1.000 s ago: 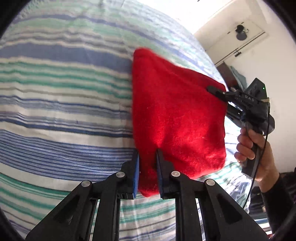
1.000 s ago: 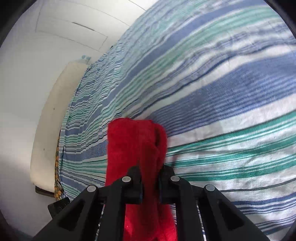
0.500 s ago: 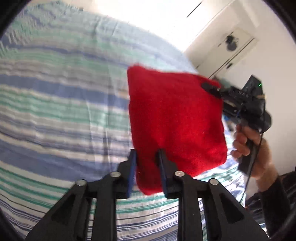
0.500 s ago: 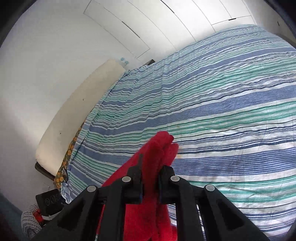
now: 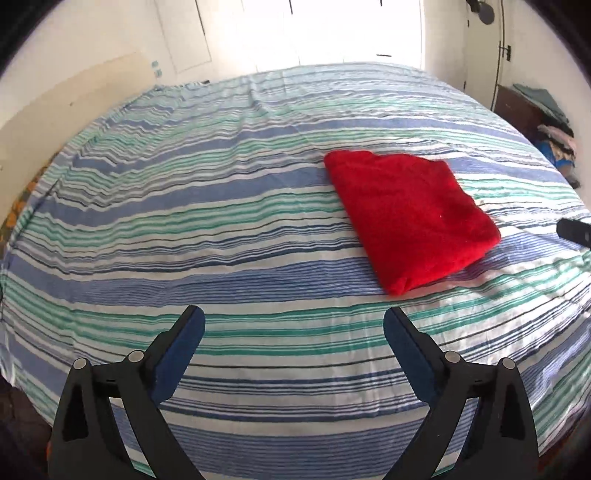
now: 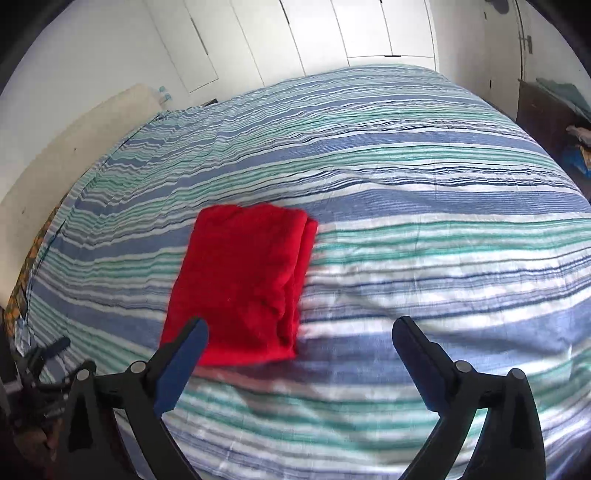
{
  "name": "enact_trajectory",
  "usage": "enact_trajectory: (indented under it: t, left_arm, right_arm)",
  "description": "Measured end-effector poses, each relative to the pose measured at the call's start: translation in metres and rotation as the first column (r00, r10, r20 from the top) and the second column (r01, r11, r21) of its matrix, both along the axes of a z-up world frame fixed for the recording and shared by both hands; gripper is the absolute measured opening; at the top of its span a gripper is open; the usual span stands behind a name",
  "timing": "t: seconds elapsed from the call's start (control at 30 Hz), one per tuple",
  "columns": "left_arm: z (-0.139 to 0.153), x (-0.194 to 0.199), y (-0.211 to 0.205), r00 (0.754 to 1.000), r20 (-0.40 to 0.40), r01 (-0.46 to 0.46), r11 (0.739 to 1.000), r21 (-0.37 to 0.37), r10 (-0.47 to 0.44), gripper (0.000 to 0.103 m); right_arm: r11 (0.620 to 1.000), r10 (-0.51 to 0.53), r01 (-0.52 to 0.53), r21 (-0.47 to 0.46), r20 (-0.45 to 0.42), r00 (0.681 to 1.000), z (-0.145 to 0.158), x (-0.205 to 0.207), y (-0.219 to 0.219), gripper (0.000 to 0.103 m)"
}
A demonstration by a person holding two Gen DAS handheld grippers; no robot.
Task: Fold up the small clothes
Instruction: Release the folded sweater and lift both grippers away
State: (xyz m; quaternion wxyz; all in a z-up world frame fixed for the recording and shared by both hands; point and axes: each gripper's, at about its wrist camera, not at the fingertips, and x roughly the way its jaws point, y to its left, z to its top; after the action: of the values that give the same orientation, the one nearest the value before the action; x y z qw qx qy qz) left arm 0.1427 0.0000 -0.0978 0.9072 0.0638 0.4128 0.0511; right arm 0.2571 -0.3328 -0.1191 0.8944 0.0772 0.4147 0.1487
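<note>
A red cloth (image 5: pixel 410 218), folded into a flat rectangle, lies on the striped bedspread (image 5: pixel 221 221). In the left wrist view it is ahead and to the right of my left gripper (image 5: pixel 293 332), whose jaws are opening wide with nothing between them. In the right wrist view the red cloth (image 6: pixel 243 280) lies ahead on the left, its near corner just past the left fingertip (image 6: pixel 192 339). My right gripper (image 6: pixel 301 343) is also opening wide, holding nothing. A dark tip of the right gripper (image 5: pixel 574 230) shows at the right edge of the left wrist view.
The blue, green and white striped bed fills both views. White cupboard doors (image 6: pixel 332 33) stand behind it. A dark cabinet with piled clothes (image 5: pixel 543 110) is at the right. A cream headboard or mattress edge (image 6: pixel 55 147) runs along the left.
Both grippers were shut on the red cloth, holding it above the bed. Now both have let go and drawn back and up, and the folded cloth lies flat on the bedspread.
</note>
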Motion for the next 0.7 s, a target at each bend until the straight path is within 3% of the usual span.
enact_trajectory:
  t: [0.23, 0.7]
  left_arm:
    - [0.014, -0.035, -0.003, 0.998, -0.003, -0.064, 0.997, 0.031, 0.064, 0.1]
    - [0.021, -0.06, -0.007, 0.993, -0.111, -0.028, 1.0, 0.005, 0.028, 0.1]
  right_arm:
    - [0.993, -0.001, 0.004, -0.114, 0.031, 1.0, 0.022, -0.103, 0.031, 0.099]
    - [0.966, 0.019, -0.022, -0.257, -0.014, 1.0, 0.047, -0.166, 0.062, 0.1]
